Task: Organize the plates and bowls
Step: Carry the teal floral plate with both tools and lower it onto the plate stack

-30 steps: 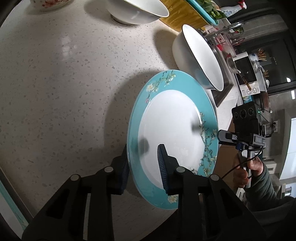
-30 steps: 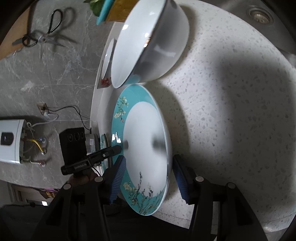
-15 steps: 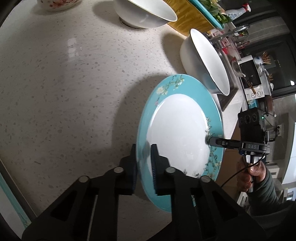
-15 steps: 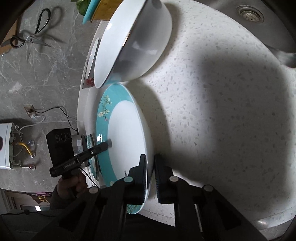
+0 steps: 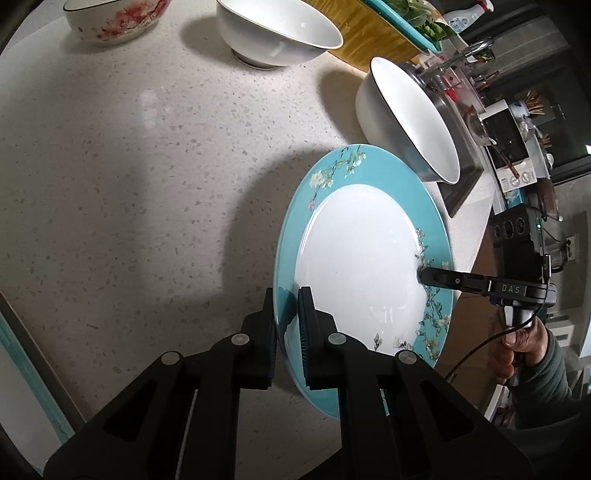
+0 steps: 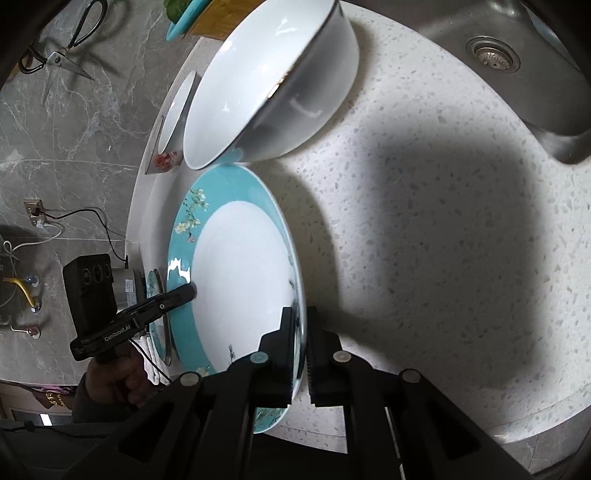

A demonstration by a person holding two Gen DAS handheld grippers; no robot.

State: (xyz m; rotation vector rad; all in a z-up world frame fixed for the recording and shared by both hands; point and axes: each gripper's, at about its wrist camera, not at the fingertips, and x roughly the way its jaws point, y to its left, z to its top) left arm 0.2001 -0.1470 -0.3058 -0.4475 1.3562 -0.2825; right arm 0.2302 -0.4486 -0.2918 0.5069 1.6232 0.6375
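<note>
A teal plate (image 5: 364, 266) with a white centre and blossom rim is gripped on opposite edges by both grippers and seems lifted off the speckled counter (image 5: 129, 166). My left gripper (image 5: 286, 321) is shut on its near rim. My right gripper (image 6: 301, 347) is shut on the opposite rim; it shows in the left wrist view (image 5: 424, 275), and the plate fills the right wrist view (image 6: 236, 280). A white bowl (image 5: 406, 118) stands just past the plate. Another white bowl (image 5: 277, 33) and a floral bowl (image 5: 110, 20) sit further back.
A steel sink (image 6: 517, 66) lies at the counter's right end. A wooden board with a teal tray (image 5: 388, 33) is behind the bowls. Scissors (image 6: 55, 59) hang on the marble wall. Another teal plate (image 6: 155, 291) stands beyond the held one.
Both grippers closed from open onto the plate's opposite rims. The plate has since risen a little from the counter.
</note>
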